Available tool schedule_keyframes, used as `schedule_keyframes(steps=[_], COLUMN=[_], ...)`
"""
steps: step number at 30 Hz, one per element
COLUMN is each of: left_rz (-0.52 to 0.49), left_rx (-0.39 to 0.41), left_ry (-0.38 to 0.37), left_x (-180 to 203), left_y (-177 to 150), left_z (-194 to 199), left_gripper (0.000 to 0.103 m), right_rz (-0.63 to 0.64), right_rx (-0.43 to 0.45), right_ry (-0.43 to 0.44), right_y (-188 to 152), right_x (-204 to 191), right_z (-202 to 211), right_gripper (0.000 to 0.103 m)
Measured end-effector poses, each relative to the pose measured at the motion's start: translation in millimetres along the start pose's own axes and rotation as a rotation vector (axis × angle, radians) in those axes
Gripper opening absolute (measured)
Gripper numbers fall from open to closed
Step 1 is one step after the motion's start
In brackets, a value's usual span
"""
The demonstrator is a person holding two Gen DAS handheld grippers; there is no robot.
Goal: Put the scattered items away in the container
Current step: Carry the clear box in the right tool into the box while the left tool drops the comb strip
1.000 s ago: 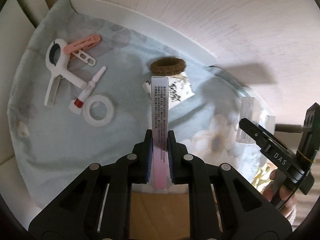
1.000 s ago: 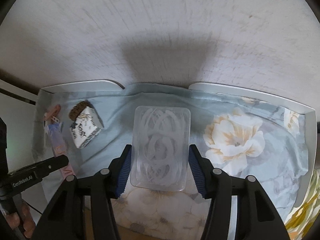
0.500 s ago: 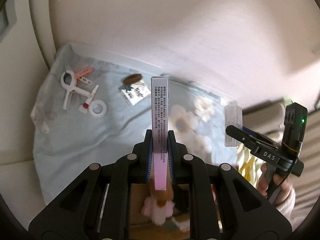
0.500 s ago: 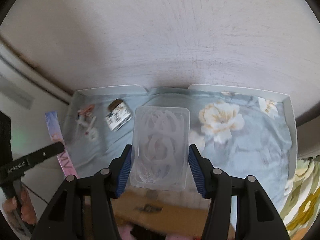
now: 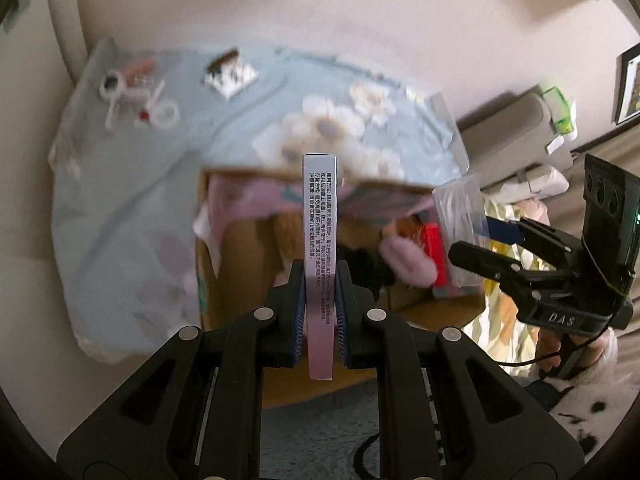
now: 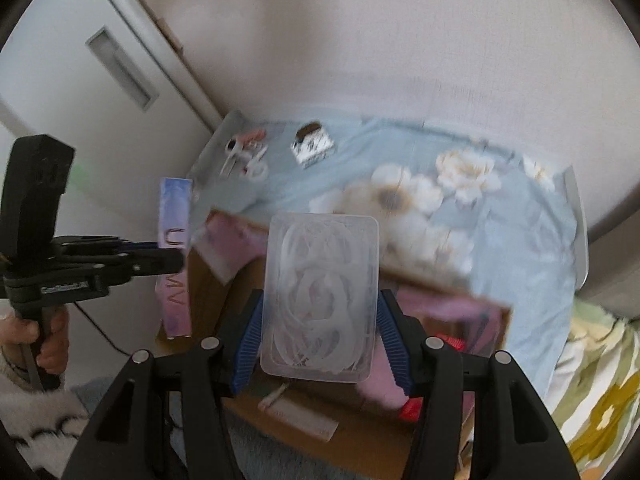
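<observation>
My left gripper [image 5: 319, 280] is shut on a thin pink and lilac carton [image 5: 320, 248], held edge-up above an open cardboard box [image 5: 240, 256] on the floor. The same carton [image 6: 174, 256] shows at the left of the right wrist view. My right gripper [image 6: 320, 320] is shut on a clear plastic case [image 6: 320, 300] of white loops, also above the cardboard box [image 6: 304, 440]. That case [image 5: 460, 232] appears at the right of the left wrist view. On the blue floral cloth [image 5: 132, 184] lie a white clip [image 5: 112, 92], a white ring [image 5: 164, 114] and a small patterned box [image 5: 232, 76].
The cardboard box holds pink fabric [image 5: 256, 200], a pink plush item [image 5: 408, 260] and a red pack [image 5: 434, 248]. A white tray rim [image 6: 580, 216] edges the cloth. A cupboard door [image 6: 80, 92] stands at the left. A hand [image 6: 44, 340] grips the left tool.
Both grippers have pulled back and up from the cloth with their items and now hang over the cardboard box; the cloth and its small items have shrunk into the background.
</observation>
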State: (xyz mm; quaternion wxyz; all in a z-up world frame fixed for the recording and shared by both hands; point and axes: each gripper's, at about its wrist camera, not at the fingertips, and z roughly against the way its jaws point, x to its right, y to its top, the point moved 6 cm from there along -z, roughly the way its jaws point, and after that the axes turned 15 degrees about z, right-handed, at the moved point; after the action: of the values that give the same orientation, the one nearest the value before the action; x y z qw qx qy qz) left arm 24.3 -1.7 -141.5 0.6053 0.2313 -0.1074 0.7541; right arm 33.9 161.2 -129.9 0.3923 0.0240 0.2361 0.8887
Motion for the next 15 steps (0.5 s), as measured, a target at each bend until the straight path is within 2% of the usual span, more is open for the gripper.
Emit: schedule_keyframes(steps=[3, 6, 9, 14, 15], left_rz=[-0.002, 0.006, 0.016, 0.012, 0.013], left_rx=[-0.007, -0.015, -0.015, -0.015, -0.015], left_ry=[0.038, 0.064, 0.065, 0.069, 0.070], left_x=[-6.0, -11.2, -12.3, -12.1, -12.1], left_y=[-9.9, -15.7, -17.7, -19.0, -18.9], left_z=[-14.9, -20.8, -19.4, -15.1, -14.0], left_gripper=[0.012, 0.012, 0.012, 0.012, 0.015], right_rz=[-0.013, 0.004, -0.014, -0.008, -0.008], right_rx=[-0.031, -0.077, -0.071, -0.045, -0.044], right_ry=[0.003, -0.036, -0.010, -0.022, -0.018], right_y=[-20.6, -37.3, -42.2, -38.3, -37.9], right_x=[-3.5, -6.4, -9.0, -10.1, -10.5], right_z=[-14.4, -29.5, -31.2, -24.8, -24.8], right_gripper=[0.051, 0.051, 0.051, 0.051, 0.051])
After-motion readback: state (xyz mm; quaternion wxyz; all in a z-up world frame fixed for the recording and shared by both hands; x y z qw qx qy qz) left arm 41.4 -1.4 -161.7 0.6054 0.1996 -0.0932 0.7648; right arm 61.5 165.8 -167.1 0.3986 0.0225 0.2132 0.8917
